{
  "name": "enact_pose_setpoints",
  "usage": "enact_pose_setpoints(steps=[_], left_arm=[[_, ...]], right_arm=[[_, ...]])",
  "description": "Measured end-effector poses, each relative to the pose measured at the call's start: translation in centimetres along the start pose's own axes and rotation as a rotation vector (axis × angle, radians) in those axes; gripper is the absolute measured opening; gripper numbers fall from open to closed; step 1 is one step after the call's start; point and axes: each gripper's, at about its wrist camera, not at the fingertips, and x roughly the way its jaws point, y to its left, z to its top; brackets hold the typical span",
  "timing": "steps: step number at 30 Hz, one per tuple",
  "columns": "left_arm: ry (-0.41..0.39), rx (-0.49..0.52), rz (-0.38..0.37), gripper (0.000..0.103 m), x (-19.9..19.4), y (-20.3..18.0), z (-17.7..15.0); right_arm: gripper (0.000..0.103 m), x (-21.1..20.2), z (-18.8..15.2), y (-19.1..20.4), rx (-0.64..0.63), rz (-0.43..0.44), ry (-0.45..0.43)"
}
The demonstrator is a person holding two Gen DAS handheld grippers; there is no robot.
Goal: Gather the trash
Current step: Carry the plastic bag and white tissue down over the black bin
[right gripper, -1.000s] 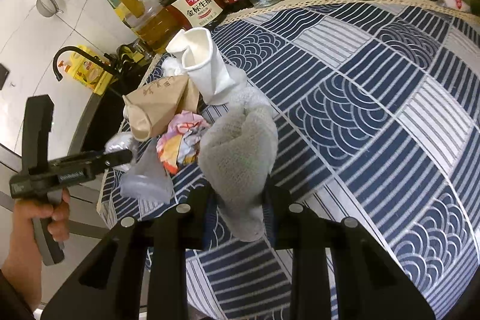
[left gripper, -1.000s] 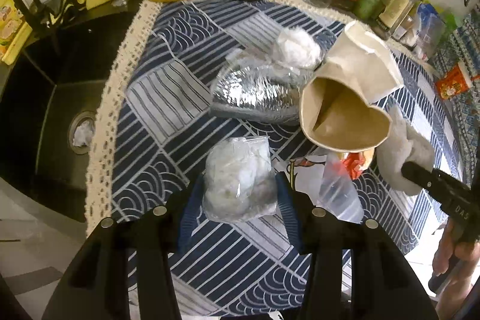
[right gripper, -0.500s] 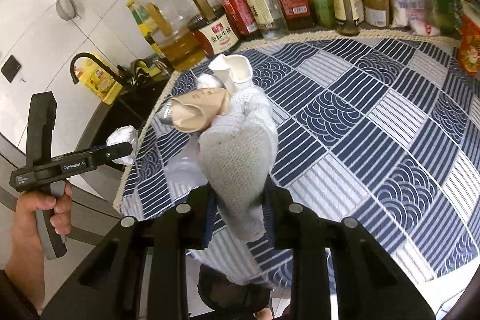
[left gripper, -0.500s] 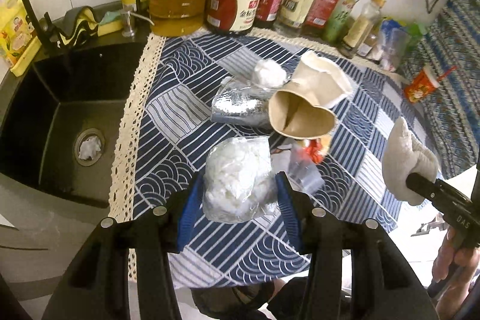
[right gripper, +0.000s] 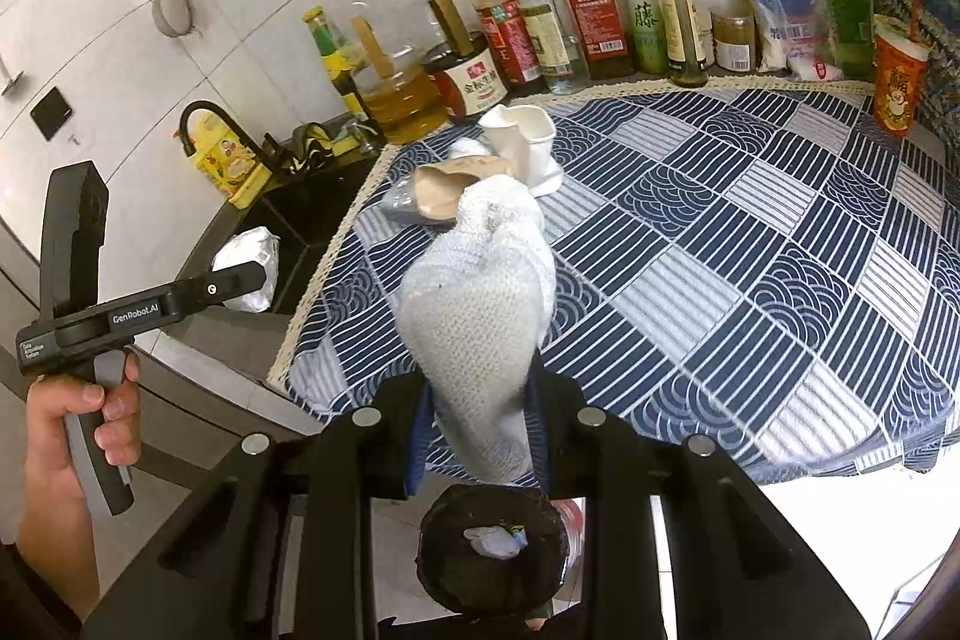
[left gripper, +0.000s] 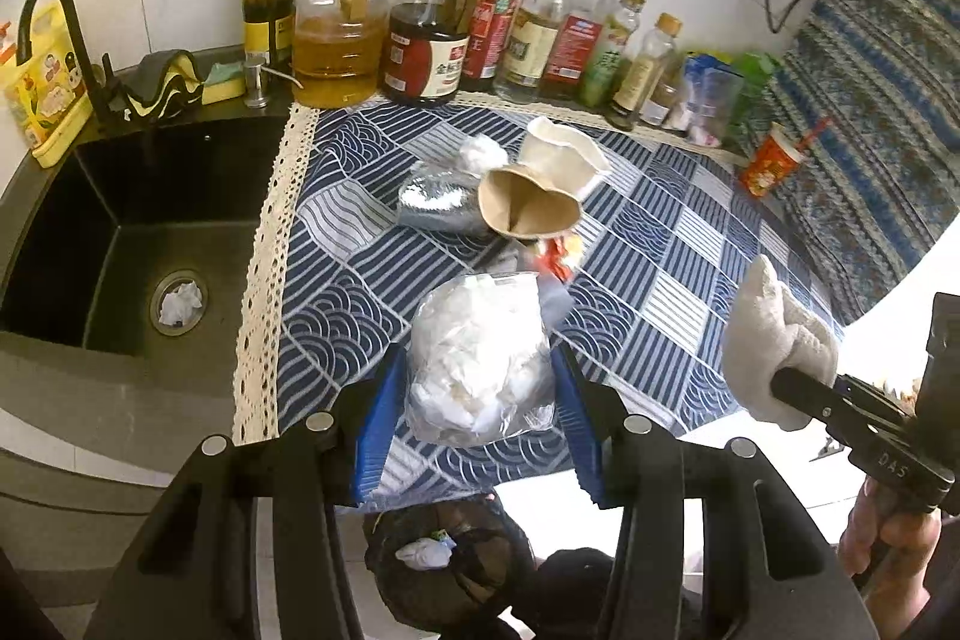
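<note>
My left gripper [left gripper: 477,388] is shut on a clear plastic bag of crumpled white paper [left gripper: 477,358], held above the counter's front edge. My right gripper [right gripper: 480,400] is shut on a grey-white cloth rag [right gripper: 480,316]; it also shows in the left wrist view [left gripper: 774,340]. A black-lined trash bin [right gripper: 492,544] with a scrap inside sits on the floor right below the rag; it also shows in the left wrist view [left gripper: 444,556]. On the blue patterned cloth [left gripper: 648,244] lie a brown paper bag [left gripper: 528,211], a white crushed cup [left gripper: 558,154], a foil bag [left gripper: 435,202] and a red wrapper [left gripper: 555,256].
A black sink [left gripper: 120,244] with a paper wad in its drain lies left of the cloth. Several sauce and oil bottles [left gripper: 420,40] line the back wall. A red drink cup [left gripper: 774,157] stands at the right. The left gripper's handle and hand [right gripper: 84,340] show at the left.
Both grippers have pulled back and up from the counter with their loads, past its front edge. The trash bin on the floor has come into view below them.
</note>
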Motion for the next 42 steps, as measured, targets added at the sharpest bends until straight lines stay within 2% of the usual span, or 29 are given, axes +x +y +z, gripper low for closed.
enact_pose_setpoints(steps=[10, 21, 29, 42], left_arm=[[0.008, 0.013, -0.053, 0.047, -2.6, -0.6, -5.6], [0.072, 0.003, -0.088, 0.047, -2.9, 0.0, -12.2], [0.124, -0.022, -0.096, 0.047, -2.1, 1.4, -15.6], [0.311, -0.098, -0.083, 0.047, 3.9, 4.7, -20.2]], right_arm=[[0.028, -2.0, -5.0, 3.7, -0.021, 0.001, 0.017], [0.028, -1.7, -10.7, 6.4, -0.016, -0.017, 0.083], [0.028, 0.8, -13.9, 7.6, -0.014, -0.019, 0.183], [0.029, 7.2, -18.2, 6.3, 0.033, -0.016, 0.358]])
